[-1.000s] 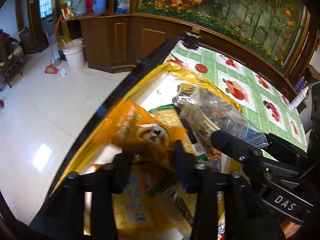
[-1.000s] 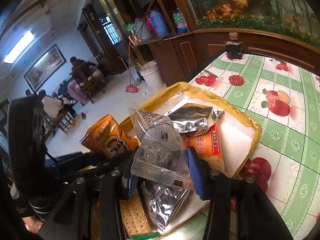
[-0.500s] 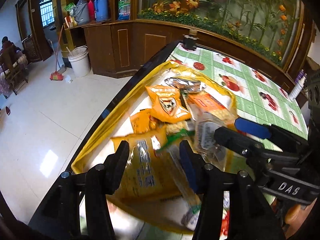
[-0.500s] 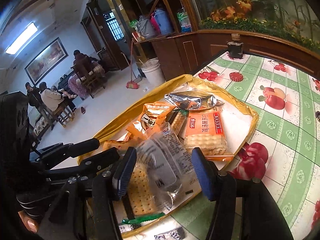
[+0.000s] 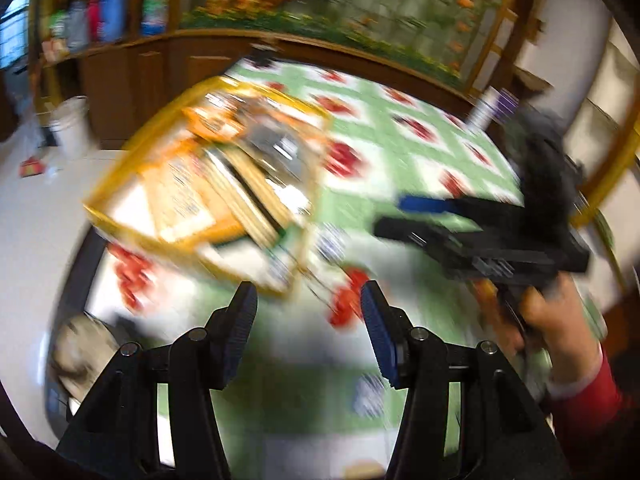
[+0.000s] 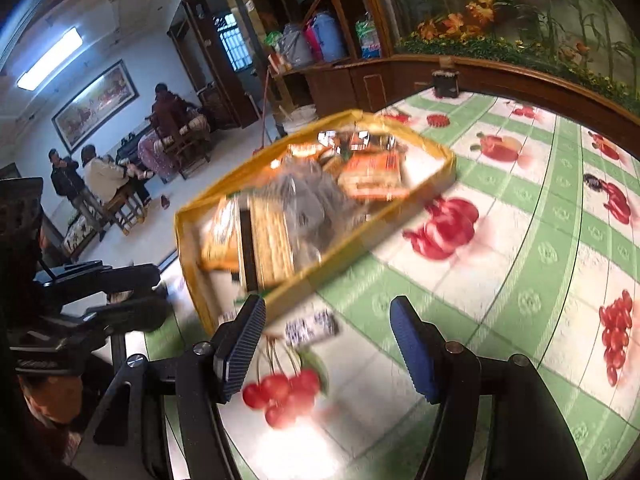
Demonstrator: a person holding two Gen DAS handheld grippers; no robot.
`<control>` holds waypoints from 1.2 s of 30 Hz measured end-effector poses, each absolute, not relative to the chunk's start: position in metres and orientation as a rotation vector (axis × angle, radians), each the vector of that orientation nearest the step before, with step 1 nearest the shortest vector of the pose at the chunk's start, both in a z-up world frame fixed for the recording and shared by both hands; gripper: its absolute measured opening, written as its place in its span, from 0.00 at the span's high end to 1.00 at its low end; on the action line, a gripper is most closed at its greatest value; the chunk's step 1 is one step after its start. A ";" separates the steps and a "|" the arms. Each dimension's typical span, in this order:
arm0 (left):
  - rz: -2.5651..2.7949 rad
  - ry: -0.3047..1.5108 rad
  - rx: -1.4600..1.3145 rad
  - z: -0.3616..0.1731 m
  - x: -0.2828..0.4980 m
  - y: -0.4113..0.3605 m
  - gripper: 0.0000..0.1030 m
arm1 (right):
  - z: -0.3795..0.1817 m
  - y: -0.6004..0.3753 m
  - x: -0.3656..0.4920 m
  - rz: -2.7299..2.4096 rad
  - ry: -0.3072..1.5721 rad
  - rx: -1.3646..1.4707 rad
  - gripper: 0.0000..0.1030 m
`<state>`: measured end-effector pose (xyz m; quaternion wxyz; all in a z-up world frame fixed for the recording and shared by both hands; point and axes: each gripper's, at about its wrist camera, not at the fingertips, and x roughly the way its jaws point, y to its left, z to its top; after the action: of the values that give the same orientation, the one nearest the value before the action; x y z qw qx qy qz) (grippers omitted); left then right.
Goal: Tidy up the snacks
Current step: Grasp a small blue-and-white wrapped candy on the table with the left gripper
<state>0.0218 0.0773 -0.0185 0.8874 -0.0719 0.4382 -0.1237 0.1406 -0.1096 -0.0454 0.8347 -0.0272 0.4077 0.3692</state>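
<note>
A yellow tray [image 6: 436, 148] holds several snack packets on the fruit-print tablecloth; it also shows, blurred, in the left wrist view [image 5: 104, 212]. A clear packet [image 6: 316, 204] lies on top, beside orange cracker packs [image 6: 372, 172]. A small blue-white packet [image 6: 310, 326] lies on the cloth just outside the tray. My right gripper [image 6: 326, 344] is open and empty, above the cloth near the tray's corner. My left gripper [image 5: 308, 320] is open and empty, back from the tray. The right gripper also shows in the left wrist view [image 5: 404, 216].
The table [image 6: 520, 280] has a green and white fruit cloth and a dark edge on the left. A dark jar [image 6: 446, 82] stands at its far end. A purple-capped bottle [image 5: 486, 110] stands far right. A white bucket [image 5: 72, 124] is on the floor. People sit beyond.
Both grippers have let go of their packets, which now lie in the tray, and pulled back and up from it. Both views are blurred by motion.
</note>
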 end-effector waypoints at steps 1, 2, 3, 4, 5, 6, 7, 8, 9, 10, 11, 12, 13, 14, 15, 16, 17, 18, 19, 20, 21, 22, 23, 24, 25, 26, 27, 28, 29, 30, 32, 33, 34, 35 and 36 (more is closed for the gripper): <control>-0.280 0.915 -0.141 -0.020 0.015 0.073 0.49 | -0.048 -0.110 0.138 0.787 0.868 -0.079 0.36; -0.301 0.921 -0.130 -0.022 0.009 0.068 0.49 | -0.051 -0.109 0.135 0.792 0.870 -0.102 0.36; -0.317 0.923 -0.118 -0.024 0.003 0.063 0.49 | -0.052 -0.107 0.132 0.802 0.868 -0.119 0.36; -0.331 0.922 -0.109 -0.025 -0.002 0.059 0.49 | -0.053 -0.105 0.129 0.819 0.865 -0.132 0.36; -0.348 0.921 -0.102 -0.026 -0.007 0.055 0.49 | -0.052 -0.101 0.125 0.837 0.857 -0.149 0.36; -0.365 0.918 -0.094 -0.028 -0.011 0.050 0.49 | -0.053 -0.097 0.123 0.854 0.849 -0.168 0.36; -0.374 0.915 -0.082 -0.029 -0.015 0.045 0.49 | -0.053 -0.093 0.119 0.869 0.842 -0.193 0.37; -0.380 0.911 -0.063 -0.030 -0.017 0.040 0.49 | -0.054 -0.088 0.116 0.878 0.835 -0.220 0.40; -0.384 0.905 -0.042 -0.031 -0.019 0.036 0.49 | -0.056 -0.083 0.111 0.879 0.828 -0.249 0.40; -0.383 0.900 -0.024 -0.033 -0.022 0.031 0.49 | -0.057 -0.078 0.109 0.880 0.826 -0.274 0.41; -0.382 0.899 -0.014 -0.034 -0.023 0.029 0.49 | -0.059 -0.073 0.109 0.881 0.829 -0.293 0.41; -0.386 0.907 -0.007 -0.037 -0.022 0.026 0.49 | -0.061 -0.069 0.109 0.880 0.828 -0.306 0.42; -0.388 0.914 -0.004 -0.039 -0.022 0.026 0.49 | -0.063 -0.067 0.110 0.880 0.830 -0.317 0.42; -0.387 0.921 -0.001 -0.042 -0.024 0.026 0.49 | -0.066 -0.064 0.111 0.879 0.837 -0.326 0.43; -0.388 0.929 -0.001 -0.044 -0.024 0.025 0.49 | -0.068 -0.062 0.114 0.878 0.841 -0.333 0.43; -0.389 0.937 -0.002 -0.046 -0.024 0.026 0.49 | -0.070 -0.061 0.115 0.879 0.845 -0.337 0.43; -0.390 0.942 -0.004 -0.048 -0.025 0.026 0.49 | -0.071 -0.059 0.116 0.882 0.848 -0.338 0.44; -0.393 0.948 -0.008 -0.049 -0.024 0.026 0.49 | -0.072 -0.059 0.116 0.879 0.849 -0.341 0.44; -0.394 0.952 -0.008 -0.051 -0.025 0.025 0.49 | -0.073 -0.058 0.116 0.879 0.851 -0.342 0.44; -0.392 0.953 -0.007 -0.052 -0.025 0.024 0.49 | -0.074 -0.058 0.117 0.882 0.856 -0.339 0.44; -0.390 0.952 -0.004 -0.052 -0.025 0.023 0.49 | -0.075 -0.058 0.118 0.880 0.857 -0.339 0.44; -0.386 0.950 0.000 -0.053 -0.026 0.023 0.49 | -0.076 -0.057 0.119 0.879 0.859 -0.341 0.45; -0.379 0.949 0.007 -0.055 -0.026 0.022 0.49 | -0.077 -0.057 0.119 0.880 0.862 -0.343 0.48; -0.373 0.951 0.016 -0.057 -0.026 0.020 0.49 | -0.077 -0.055 0.120 0.880 0.863 -0.347 0.48; -0.371 0.956 0.020 -0.059 -0.026 0.020 0.49 | -0.078 -0.054 0.121 0.879 0.864 -0.353 0.48; -0.371 0.965 0.023 -0.062 -0.025 0.019 0.49 | -0.079 -0.053 0.121 0.876 0.864 -0.362 0.49; -0.370 0.973 0.027 -0.064 -0.025 0.018 0.49 | -0.079 -0.052 0.120 0.873 0.865 -0.370 0.49; -0.366 0.975 0.031 -0.066 -0.025 0.017 0.50 | -0.080 -0.051 0.120 0.869 0.863 -0.378 0.49; -0.358 0.972 0.040 -0.067 -0.025 0.016 0.52 | -0.081 -0.050 0.121 0.867 0.863 -0.383 0.49; -0.350 0.964 0.054 -0.067 -0.027 0.014 0.54 | -0.081 -0.049 0.121 0.866 0.863 -0.384 0.49; -0.341 0.960 0.065 -0.068 -0.027 0.012 0.60 | -0.081 -0.050 0.122 0.866 0.864 -0.380 0.58; -0.329 0.955 0.072 -0.067 -0.026 0.011 0.66 | -0.081 -0.050 0.122 0.864 0.865 -0.378 0.62; -0.322 0.952 0.078 -0.068 -0.026 0.011 0.69 | -0.081 -0.051 0.122 0.859 0.866 -0.373 0.67; -0.320 0.951 0.080 -0.068 -0.026 0.010 0.76 | -0.081 -0.052 0.123 0.855 0.868 -0.366 0.67; -0.319 0.953 0.078 -0.067 -0.025 0.012 0.82 | -0.081 -0.053 0.125 0.856 0.873 -0.353 0.68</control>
<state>-0.0247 0.0122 -0.0672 0.8757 0.0372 0.4564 -0.1531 0.1245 -0.0533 -0.0809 0.8043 -0.1648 0.4076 0.3998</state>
